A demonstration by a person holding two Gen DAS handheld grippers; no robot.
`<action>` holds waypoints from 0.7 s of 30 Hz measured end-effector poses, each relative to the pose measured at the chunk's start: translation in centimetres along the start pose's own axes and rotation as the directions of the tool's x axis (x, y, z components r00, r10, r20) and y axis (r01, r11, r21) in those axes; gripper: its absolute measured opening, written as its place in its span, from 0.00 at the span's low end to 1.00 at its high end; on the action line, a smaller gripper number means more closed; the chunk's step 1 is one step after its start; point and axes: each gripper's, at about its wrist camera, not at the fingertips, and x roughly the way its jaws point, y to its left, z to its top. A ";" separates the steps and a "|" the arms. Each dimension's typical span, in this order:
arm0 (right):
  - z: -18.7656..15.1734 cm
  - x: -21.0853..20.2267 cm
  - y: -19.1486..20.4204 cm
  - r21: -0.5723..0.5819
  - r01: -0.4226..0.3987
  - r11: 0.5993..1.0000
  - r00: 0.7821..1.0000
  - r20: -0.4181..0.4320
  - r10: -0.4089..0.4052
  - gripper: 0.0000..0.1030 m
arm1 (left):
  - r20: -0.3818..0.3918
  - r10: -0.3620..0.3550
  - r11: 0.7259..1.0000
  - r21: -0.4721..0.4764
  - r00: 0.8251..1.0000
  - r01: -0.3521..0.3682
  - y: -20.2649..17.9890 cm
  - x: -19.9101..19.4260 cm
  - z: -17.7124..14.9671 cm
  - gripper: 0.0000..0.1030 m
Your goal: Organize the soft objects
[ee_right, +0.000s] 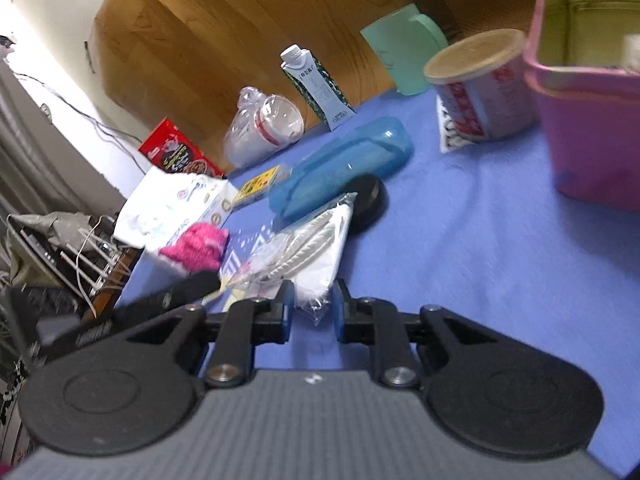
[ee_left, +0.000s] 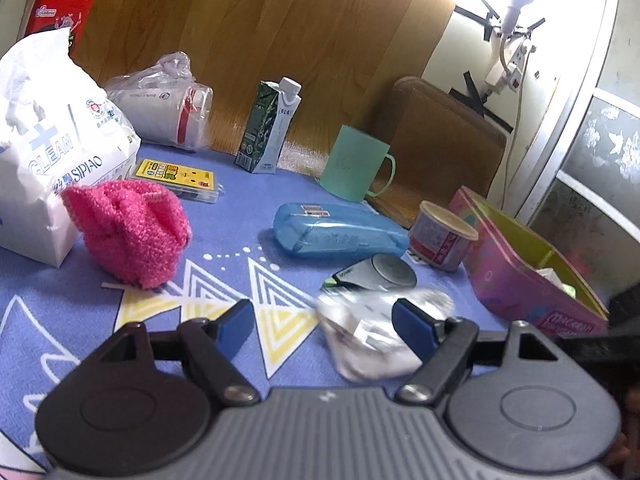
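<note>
Crinkly clear packet | right claw pinching its corner | left claw spread

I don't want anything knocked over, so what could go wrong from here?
The right gripper has only a corner of the clear plastic packet between its fingers, so the packet may slip out. That packet lies against the black round disc and could drag it. The left gripper is open, close beside the packet.

Blue plastic case, green mug, carton, paper cup
</note>
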 end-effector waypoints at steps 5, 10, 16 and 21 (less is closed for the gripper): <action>-2.2 -3.2 -0.8 -0.046 0.017 0.999 0.999 0.030 -0.016 0.22 | -0.033 0.039 0.998 0.044 0.999 -0.038 -1.1 0.6 -0.2 0.76; -3.4 -4.4 -1.3 -0.101 0.046 0.994 0.997 0.060 -0.041 0.31 | -0.063 0.064 0.995 0.083 0.996 -0.059 -2.4 1.2 -0.7 0.76; -4.0 -4.4 0.4 -0.282 0.124 0.952 0.990 0.104 -0.098 0.55 | -0.072 0.058 0.995 0.083 0.996 -0.052 -3.5 1.3 -1.1 0.85; -5.4 -3.6 1.7 -0.441 0.187 0.878 0.982 0.115 -0.152 0.67 | -0.077 0.073 0.992 0.105 0.994 -0.065 -4.4 1.6 -1.2 0.88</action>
